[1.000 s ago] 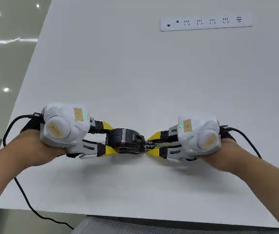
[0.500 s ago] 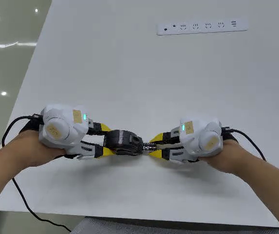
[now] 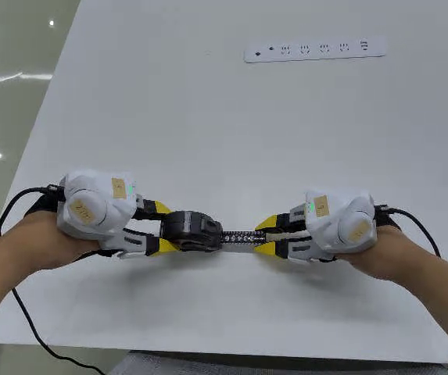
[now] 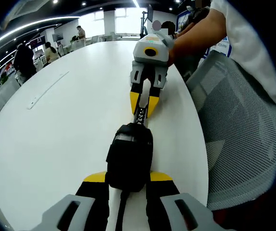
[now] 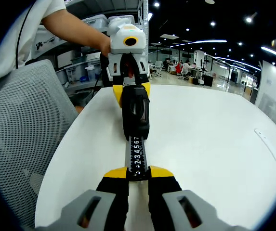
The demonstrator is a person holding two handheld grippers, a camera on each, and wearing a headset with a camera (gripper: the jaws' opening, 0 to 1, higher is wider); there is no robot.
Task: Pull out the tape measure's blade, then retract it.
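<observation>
A black tape measure lies just above the white table near its front edge, with my left gripper shut on its case. A short length of dark blade with white numbers runs out to the right. My right gripper is shut on the blade's end. In the right gripper view the case sits ahead, held by the left gripper. The left gripper view shows the right gripper ahead, pinching the blade.
A white power strip lies at the far side of the table. The table's front edge runs just below both hands. A grey mesh chair stands by the table edge. Black cables trail from both grippers.
The right gripper has moved right, away from the case, and drawn a short stretch of blade out. The left gripper still holds the case. The head camera has shifted slightly.
</observation>
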